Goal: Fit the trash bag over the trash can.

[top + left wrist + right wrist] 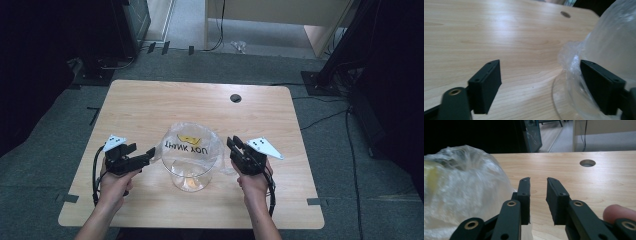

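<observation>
— How many things sit on the table [150, 105]?

— One clear plastic bag [192, 145] and one clear glass bowl [190, 176], centre of the high view; two grippers flank them.

— What holds what?

— The bag drapes over the bowl (something orange shows at its bottom). The bag reads "THANK YOU", upside down.

— The grippers?

— The left gripper [142, 156] gapes wide, one jaw brushing plastic. The right gripper [234, 145] stands narrow, gripping nothing.

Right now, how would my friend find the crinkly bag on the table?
Look at the wooden table. Near its front middle, between the two grippers, sits a clear bowl. The bag is draped over it: see-through plastic printed THANK YOU, with a yellow mark.
</observation>
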### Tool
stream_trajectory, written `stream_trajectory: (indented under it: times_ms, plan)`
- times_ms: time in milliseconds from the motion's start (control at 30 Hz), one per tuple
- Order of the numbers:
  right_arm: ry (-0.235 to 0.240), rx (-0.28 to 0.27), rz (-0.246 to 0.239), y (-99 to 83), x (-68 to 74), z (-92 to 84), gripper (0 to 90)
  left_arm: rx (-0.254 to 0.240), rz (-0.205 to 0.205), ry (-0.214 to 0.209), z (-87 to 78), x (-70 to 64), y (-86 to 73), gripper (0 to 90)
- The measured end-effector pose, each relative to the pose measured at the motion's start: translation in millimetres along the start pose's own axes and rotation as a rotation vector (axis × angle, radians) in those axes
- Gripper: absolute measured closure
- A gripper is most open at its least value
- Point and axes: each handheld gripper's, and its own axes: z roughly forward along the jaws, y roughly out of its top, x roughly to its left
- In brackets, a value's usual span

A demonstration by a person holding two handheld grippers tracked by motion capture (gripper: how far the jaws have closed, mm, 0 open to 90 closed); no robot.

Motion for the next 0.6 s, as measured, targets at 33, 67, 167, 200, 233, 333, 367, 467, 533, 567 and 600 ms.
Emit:
stream_trajectory:
  times_ms: [33, 67, 167, 200, 233, 333, 367, 467, 533, 567, 600]
  plan:
    - [0.003, -0.003, 0.002, -0.7, 0.2, -0.1, 73.2, -0.019, 0.0, -0.017, -2.7, -0.3, -0.2, 27.3]
    - [0.003, -0.01, 0.006, -1.3, 0.4, 0.0, 69.5, -0.037, 0.001, -0.029, -5.3, -0.9, 0.0, 32.0]
    - [0.007, -0.023, 0.032, -2.0, 0.7, 0.5, 59.3, -0.039, 0.007, -0.059, -10.2, -2.6, 0.1, 37.9]
    - [0.011, -0.021, 0.037, -2.3, 0.9, 0.5, 60.7, -0.028, 0.011, -0.066, -10.2, -3.6, -1.2, 37.8]
    - [0.004, -0.021, 0.036, -3.2, 1.9, 0.2, 62.5, -0.014, 0.018, -0.074, -9.8, -4.6, -3.4, 37.0]
    - [0.003, -0.007, 0.034, -7.2, 4.5, -0.5, 59.9, -0.02, 0.041, -0.08, -11.3, -7.4, -11.1, 34.4]
    - [0.007, -0.004, 0.03, -8.5, 5.1, -0.7, 58.3, -0.027, 0.038, -0.096, -12.3, -7.3, -12.0, 33.8]
    - [0.023, -0.003, 0.032, -11.3, 5.9, -2.8, 57.7, -0.042, 0.057, -0.117, -17.5, -7.9, -12.2, 32.7]
    - [0.024, 0.005, 0.031, -13.5, 6.5, -3.5, 59.4, -0.053, 0.074, -0.121, -22.2, -7.4, -12.8, 31.9]
    - [0.022, 0.009, 0.03, -14.7, 7.0, -3.8, 60.2, -0.062, 0.082, -0.121, -24.8, -5.8, -13.5, 31.4]
    - [0.019, 0.012, 0.025, -15.8, 7.2, -4.0, 60.8, -0.068, 0.083, -0.121, -27.6, -3.4, -14.2, 31.4]
